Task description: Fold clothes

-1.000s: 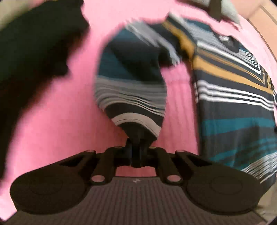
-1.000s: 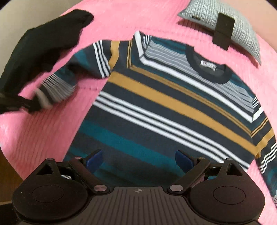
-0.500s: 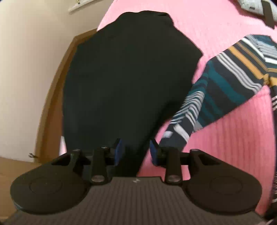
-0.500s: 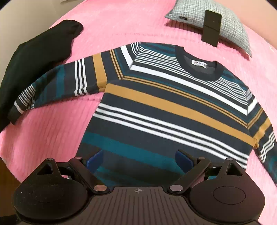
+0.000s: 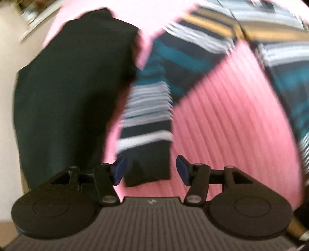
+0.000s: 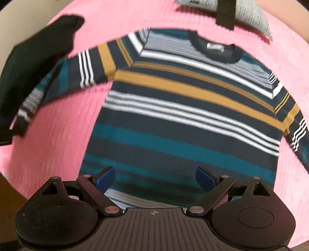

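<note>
The left gripper (image 5: 150,170) has its fingers spread, and the dark cuff of the sweater's sleeve (image 5: 148,123) lies between them on the pink bedspread (image 5: 222,123), gripped by neither finger as far as the blurred left wrist view shows. Just beside that sleeve, on its outer side, a black garment (image 5: 67,92) lies in a heap and runs off the bedspread's edge.

The right gripper (image 6: 155,178) is spread as well and empty; it hangs over the bottom hem of the striped sweater (image 6: 183,108). The sweater lies flat and face up on the bedspread, collar away from the gripper, both sleeves stretched out to the sides. Beyond the collar sit a grey pillow (image 6: 249,13) and a small black thing (image 6: 225,13) leaning on it.

So the sweater is spread out, unfolded, which fits the laying-out stage of folding. If folding follows, the next move would call for pinching a cuff or the sleeve near the shoulder and carrying it across the chest without dragging the body out of square. The black garment crowds the sleeve and could get caught up with it.
</note>
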`<state>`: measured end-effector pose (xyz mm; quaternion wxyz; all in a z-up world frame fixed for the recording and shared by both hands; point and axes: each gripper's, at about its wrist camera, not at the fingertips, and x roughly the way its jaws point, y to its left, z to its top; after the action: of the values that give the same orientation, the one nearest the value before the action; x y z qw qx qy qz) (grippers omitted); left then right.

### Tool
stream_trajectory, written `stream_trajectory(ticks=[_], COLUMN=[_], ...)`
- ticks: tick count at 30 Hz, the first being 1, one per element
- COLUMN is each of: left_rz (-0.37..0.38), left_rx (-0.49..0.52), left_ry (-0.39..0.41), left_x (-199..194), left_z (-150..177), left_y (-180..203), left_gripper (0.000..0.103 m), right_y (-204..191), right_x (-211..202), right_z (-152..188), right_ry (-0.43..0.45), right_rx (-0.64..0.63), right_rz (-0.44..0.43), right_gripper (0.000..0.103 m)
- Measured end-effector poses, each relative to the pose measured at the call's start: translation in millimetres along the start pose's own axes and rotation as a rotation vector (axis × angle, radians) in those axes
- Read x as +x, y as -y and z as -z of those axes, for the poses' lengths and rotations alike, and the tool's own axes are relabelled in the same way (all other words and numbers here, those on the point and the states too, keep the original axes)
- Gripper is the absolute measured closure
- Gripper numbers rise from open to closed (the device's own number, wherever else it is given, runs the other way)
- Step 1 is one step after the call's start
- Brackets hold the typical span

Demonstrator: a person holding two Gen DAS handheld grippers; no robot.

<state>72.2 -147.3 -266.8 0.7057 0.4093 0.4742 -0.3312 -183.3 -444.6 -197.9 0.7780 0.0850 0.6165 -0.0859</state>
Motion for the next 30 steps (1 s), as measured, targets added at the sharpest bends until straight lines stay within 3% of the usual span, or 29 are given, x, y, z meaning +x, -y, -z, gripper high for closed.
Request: stream_trajectory(ticks=[3, 5, 7, 13, 15, 17, 22, 27, 30], left_rz=[-0.045, -0.034, 0.001, 0.232, 0.248, 0.218, 0.185, 0.078, 0.055], left_rx=[0.072, 0.077, 0.031, -0.293, -0.352, -0.375, -0.447, -0.523, -0.55], left_ry=[-0.036, -0.036, -0.021, 0.213, 0.26, 0.283, 0.24, 0.064, 0.056], left_x=[30.4, 34.4, 20.7, -99.4, -123.3, -134.1, -98.0, -19.2, -14.7], left_z=[5.5, 6.2, 3.9, -9.0, -10.3, -13.2, -19.2, -11.6, -1.8], left_y=[13.9, 10.8, -2.6, -111.4, -149.9, -180.0, -223.5, -228.8, -222.1], left_gripper=[0.059, 0.094, 0.1, 0.101, 0.101, 0.101, 0.1, 0.096, 0.092], right_y=[-0.8, -1.1, 3.0, -2.5, -8.3, -14.1, -33.3, -41.2, -34.9], right_x=[3.2, 5.1, 2.1, -6.1, -6.9, -7.7, -5.3, -5.3, -9.1], right_z=[8.7, 14.1, 14.1, -6.3, -15.2, -24.0, -33.0, -14.7, -2.7], right_ry=[-0.023, -0.037, -0.039, 0.008, 0.029, 0.049, 0.071, 0.03, 0.007], right_rx=[-0.029, -0.046, -0.034, -0.018, -0.015, -0.013, -0.034, -0.051, -0.03], right_rz=[0.015, 0.024, 0.028, 0.022, 0.016, 0.011, -0.002, 0.019, 0.045], right_gripper=[0.01, 0.01, 0.01, 0.01, 0.01, 0.01, 0.01, 0.01, 0.01])
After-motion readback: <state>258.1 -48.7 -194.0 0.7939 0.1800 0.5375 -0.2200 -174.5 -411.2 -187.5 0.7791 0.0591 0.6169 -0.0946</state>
